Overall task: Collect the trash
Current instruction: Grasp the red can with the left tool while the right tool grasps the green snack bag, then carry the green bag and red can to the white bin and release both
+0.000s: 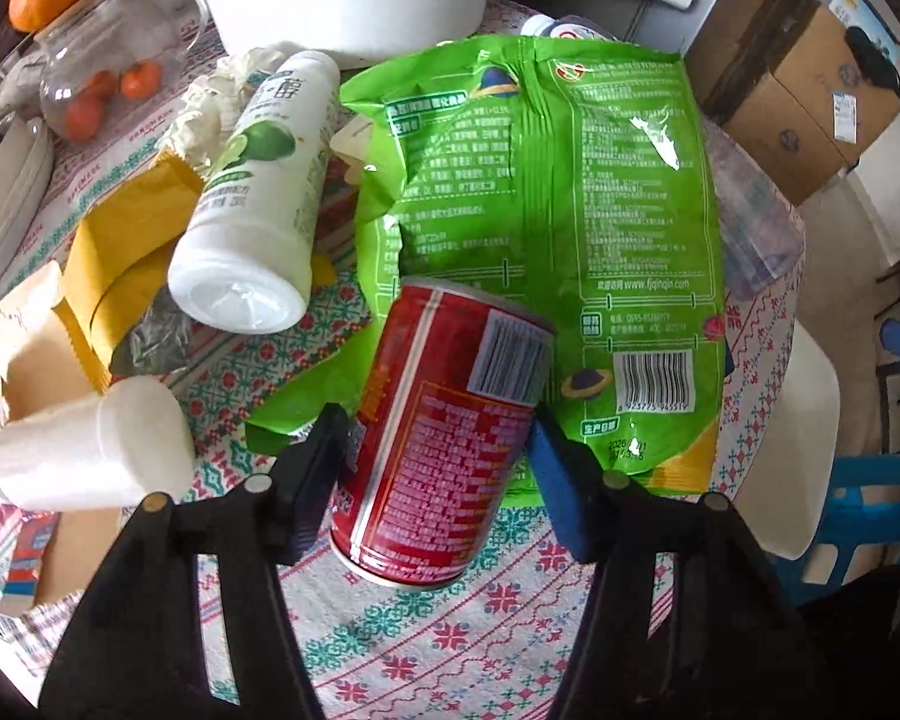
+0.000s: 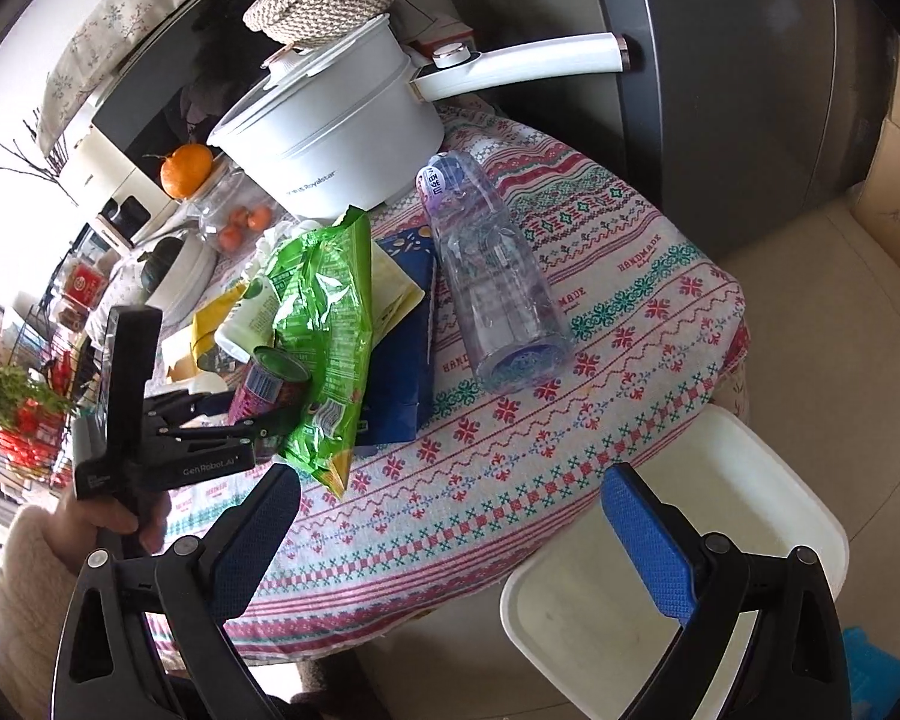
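A red drink can (image 1: pixel 450 420) lies on its side on the patterned tablecloth (image 1: pixel 450 630), partly on a green snack bag (image 1: pixel 540 180). My left gripper (image 1: pixel 438 420) points down over the can, one pad against each of its sides. In the right wrist view a hand holds that left gripper (image 2: pixel 264 414) around the can (image 2: pixel 270 378), beside the green bag (image 2: pixel 324 324). My right gripper (image 2: pixel 450 480) is open and holds nothing, over the table's near edge. A clear plastic bottle (image 2: pixel 498 276) lies ahead of it.
A white lime-label bottle (image 1: pixel 258 192), a small white bottle (image 1: pixel 90 450), yellow wrappers (image 1: pixel 120 252) and crumpled tissue lie left of the can. A blue packet (image 2: pixel 402 360) sits under the bag. A white pot (image 2: pixel 342 126) and a glass jar (image 1: pixel 108 84) stand behind. A white chair (image 2: pixel 660 600) is beside the table.
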Available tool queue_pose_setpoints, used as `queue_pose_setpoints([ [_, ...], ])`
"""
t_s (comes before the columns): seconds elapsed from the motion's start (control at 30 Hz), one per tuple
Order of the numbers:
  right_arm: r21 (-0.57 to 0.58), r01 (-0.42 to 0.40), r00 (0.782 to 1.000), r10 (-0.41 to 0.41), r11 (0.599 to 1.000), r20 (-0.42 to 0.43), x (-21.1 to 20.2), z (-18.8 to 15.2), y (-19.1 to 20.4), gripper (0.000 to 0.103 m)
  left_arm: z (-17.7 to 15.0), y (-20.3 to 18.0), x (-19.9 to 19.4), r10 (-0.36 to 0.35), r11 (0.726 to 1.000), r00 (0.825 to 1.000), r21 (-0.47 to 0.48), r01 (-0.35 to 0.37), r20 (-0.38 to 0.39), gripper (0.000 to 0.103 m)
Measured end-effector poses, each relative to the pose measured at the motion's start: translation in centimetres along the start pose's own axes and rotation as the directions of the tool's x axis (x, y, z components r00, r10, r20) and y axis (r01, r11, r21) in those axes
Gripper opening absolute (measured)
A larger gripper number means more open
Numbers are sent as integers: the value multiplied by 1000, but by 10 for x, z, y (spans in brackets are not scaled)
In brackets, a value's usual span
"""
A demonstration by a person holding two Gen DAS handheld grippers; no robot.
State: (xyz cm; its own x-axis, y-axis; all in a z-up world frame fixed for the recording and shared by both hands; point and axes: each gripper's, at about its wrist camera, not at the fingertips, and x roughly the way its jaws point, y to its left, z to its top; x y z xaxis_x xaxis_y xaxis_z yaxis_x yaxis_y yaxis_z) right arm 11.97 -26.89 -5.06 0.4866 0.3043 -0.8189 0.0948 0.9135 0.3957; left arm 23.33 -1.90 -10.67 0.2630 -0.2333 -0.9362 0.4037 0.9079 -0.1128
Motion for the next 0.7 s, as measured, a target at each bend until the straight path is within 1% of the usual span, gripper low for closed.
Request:
queue_pose_setpoints([
  [0.07, 31, -28, 1000, 28, 999, -9, 5, 4, 2, 94, -10, 6, -8, -11, 998, 1000, -56, 12, 24, 60],
  [0.1, 47, -57, 998, 58, 997, -10, 9, 5, 4, 92, -16, 8, -12, -14, 997, 999, -81, 16, 29, 60],
  [0.17, 73, -114, 993, 115, 991, -10, 17, 8, 7, 82, -30, 11, -23, -22, 992, 999, -126, 26, 27, 59],
  [0.2, 82, -141, 990, 143, 987, -11, 22, 10, 9, 79, -36, 13, -29, -22, 989, 999, -145, 27, 32, 58],
  [0.27, 98, -189, 981, 193, 977, -26, 36, 12, 13, 62, -48, 16, -45, -22, 985, 998, -171, 31, 56, 58],
  [0.37, 122, -267, 959, 276, 956, -61, 59, 15, 19, 47, -58, 18, -62, -24, 980, 995, -197, 42, 95, 57],
  [0.43, 137, -298, 948, 309, 945, -74, 73, 16, 23, 44, -66, 22, -69, -6, 980, 994, -199, 28, 112, 57],
  [0.5, 146, -305, 944, 319, 941, -87, 86, 16, 27, 41, -66, 27, -66, 8, 977, 992, -213, 19, 123, 57],
  [0.6, 152, -270, 952, 287, 951, -106, 103, 15, 32, 41, -71, 32, -69, -9, 971, 991, -237, 40, 131, 57],
  [0.7, 164, -259, 954, 279, 952, -111, 116, 15, 32, 40, -68, 33, -70, 1, 971, 990, -238, 34, 143, 57],
])
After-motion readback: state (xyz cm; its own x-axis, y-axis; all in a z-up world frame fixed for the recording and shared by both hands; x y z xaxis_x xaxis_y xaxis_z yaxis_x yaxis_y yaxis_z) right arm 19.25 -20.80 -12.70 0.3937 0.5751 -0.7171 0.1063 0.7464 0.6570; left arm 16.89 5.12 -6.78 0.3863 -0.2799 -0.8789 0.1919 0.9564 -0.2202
